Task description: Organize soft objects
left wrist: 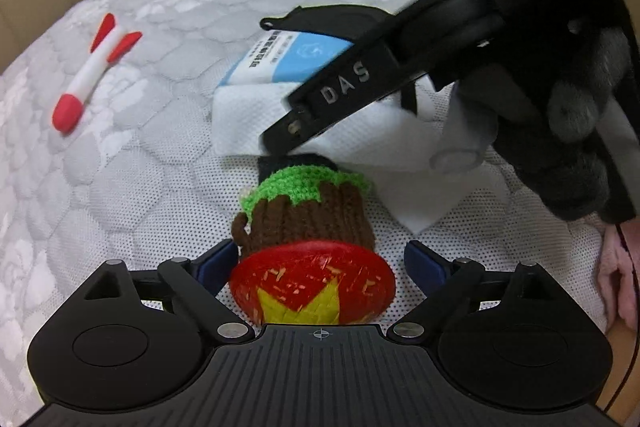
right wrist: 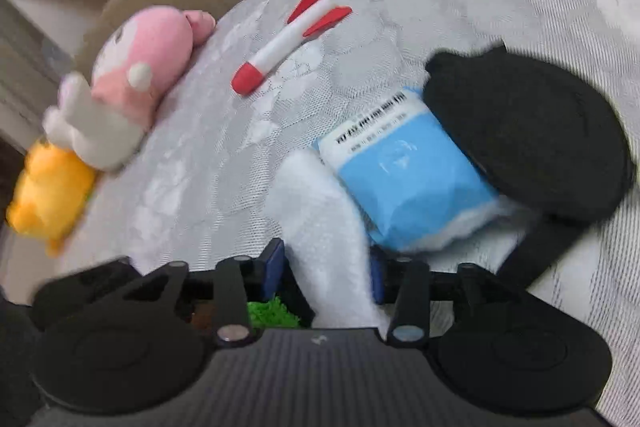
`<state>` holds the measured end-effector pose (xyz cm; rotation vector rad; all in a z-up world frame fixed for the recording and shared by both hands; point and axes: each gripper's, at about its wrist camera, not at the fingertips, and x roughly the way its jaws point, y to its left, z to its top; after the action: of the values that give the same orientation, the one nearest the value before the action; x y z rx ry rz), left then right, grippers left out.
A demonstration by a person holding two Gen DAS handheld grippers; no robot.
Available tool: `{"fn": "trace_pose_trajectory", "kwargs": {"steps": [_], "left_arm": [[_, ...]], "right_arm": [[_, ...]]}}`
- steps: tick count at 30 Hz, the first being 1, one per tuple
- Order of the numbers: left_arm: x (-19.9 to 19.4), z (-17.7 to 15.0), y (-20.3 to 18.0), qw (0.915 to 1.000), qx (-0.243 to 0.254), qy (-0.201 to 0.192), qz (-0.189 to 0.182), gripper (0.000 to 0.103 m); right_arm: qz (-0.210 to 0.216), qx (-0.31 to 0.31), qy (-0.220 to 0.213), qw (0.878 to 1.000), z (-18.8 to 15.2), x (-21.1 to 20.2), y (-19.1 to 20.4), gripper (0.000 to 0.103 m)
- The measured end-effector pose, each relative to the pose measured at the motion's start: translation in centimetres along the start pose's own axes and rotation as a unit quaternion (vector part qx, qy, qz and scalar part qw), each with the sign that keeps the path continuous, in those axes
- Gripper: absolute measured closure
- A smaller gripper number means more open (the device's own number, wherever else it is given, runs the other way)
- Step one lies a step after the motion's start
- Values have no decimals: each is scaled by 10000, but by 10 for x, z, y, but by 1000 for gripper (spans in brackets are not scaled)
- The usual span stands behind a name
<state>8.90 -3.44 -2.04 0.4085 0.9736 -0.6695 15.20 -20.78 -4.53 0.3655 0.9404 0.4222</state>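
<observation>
L gripper [left wrist: 320, 263] jaws wide round knit toy [left wrist: 308, 227]; R gripper [right wrist: 326, 273] pinching white cloth [right wrist: 316, 211], view blurred.

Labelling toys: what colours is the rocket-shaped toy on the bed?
The rocket toy has a white body with a red nose and red fins, clearest in the right wrist view.

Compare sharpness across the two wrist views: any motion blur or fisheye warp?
Left wrist: mostly sharp, crochet toy crisp, slight smear on the right gripper; quilted mattress bulges from fisheye. Right wrist: heavy motion blur, pink plush and tissue pack smeared.
</observation>
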Motion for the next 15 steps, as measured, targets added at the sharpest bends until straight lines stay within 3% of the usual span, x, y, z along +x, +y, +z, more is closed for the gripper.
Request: {"fn": "trace_pose_trajectory", "kwargs": {"steps": [2, 8, 11, 13, 15], "left_arm": [[-4, 0, 6, 9998, -203, -38, -66, 9], [-8, 23, 17, 9985, -511, -59, -199, 7], [14, 46, 13, 9990, -162, 399, -144, 6], [38, 59, 8, 9953, 218, 939, -30, 6], [55, 67, 8, 9912, 258, 1297, -104, 6]], "right_arm": [[-45, 109, -186, 9998, -1, -12, -2, 95], [700, 1200, -352, 9897, 8, -52, -39, 95], [659, 1313, -475, 9880, 15, -56, -48, 94], [534, 1247, -500, 9895, 16, -56, -50, 94], [499, 1234, -464, 9900, 15, -54, -54, 94]]}}
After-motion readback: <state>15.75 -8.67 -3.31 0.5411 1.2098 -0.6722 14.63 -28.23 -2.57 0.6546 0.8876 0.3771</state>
